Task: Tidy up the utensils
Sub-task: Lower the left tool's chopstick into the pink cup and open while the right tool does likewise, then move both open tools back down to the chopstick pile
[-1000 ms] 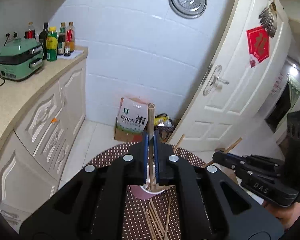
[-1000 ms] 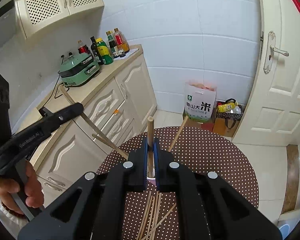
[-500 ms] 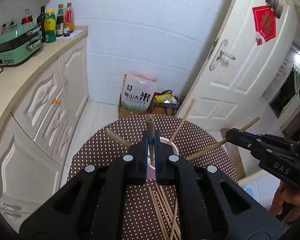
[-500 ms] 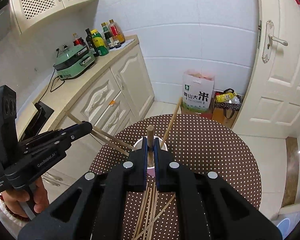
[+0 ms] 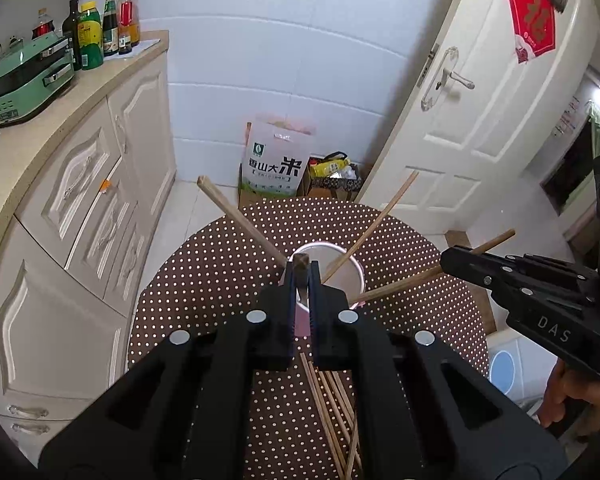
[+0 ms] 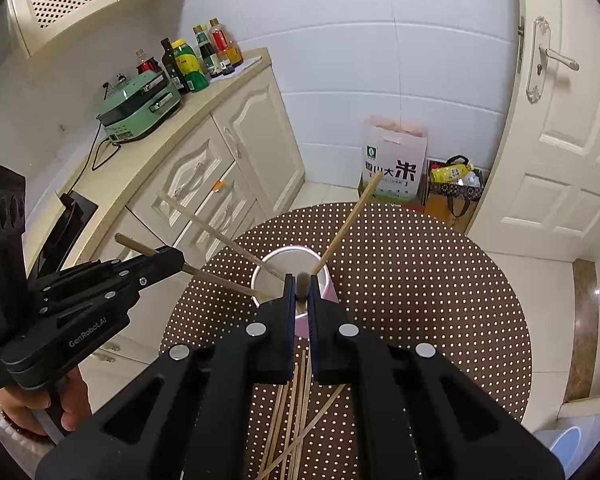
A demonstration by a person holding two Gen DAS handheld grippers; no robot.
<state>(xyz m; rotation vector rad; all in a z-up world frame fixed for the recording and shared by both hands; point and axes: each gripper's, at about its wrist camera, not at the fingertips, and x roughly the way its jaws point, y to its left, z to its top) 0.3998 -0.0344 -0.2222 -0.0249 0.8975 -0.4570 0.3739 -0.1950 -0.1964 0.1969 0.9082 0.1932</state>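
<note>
A pink-and-white cup [image 5: 340, 268] [image 6: 276, 264] stands on the round brown polka-dot table [image 5: 220, 280] [image 6: 420, 280]. Two chopsticks [image 5: 240, 220] [image 6: 348, 224] lean in it. My left gripper [image 5: 301, 268] is shut on a chopstick whose end [image 5: 300, 261] points at the camera, over the cup; from the right wrist view [image 6: 168, 260] this stick slants down into the cup. My right gripper [image 6: 301, 282] is shut on another chopstick [image 6: 302, 283], which from the left wrist view [image 5: 448, 260] also slants into the cup. Several loose chopsticks [image 5: 332, 408] [image 6: 296, 408] lie on the table near me.
Cream cabinets [image 5: 100, 184] with a green appliance [image 5: 24, 80] and bottles [image 5: 100, 28] stand left. A rice bag [image 5: 276, 160] and a small bag [image 5: 332, 172] sit on the floor by the tiled wall. A white door [image 5: 480, 100] is right.
Both grippers have tilted downward and lowered their chopsticks toward the cup. The cup and the table now show more fully, and both held sticks reach into it.
</note>
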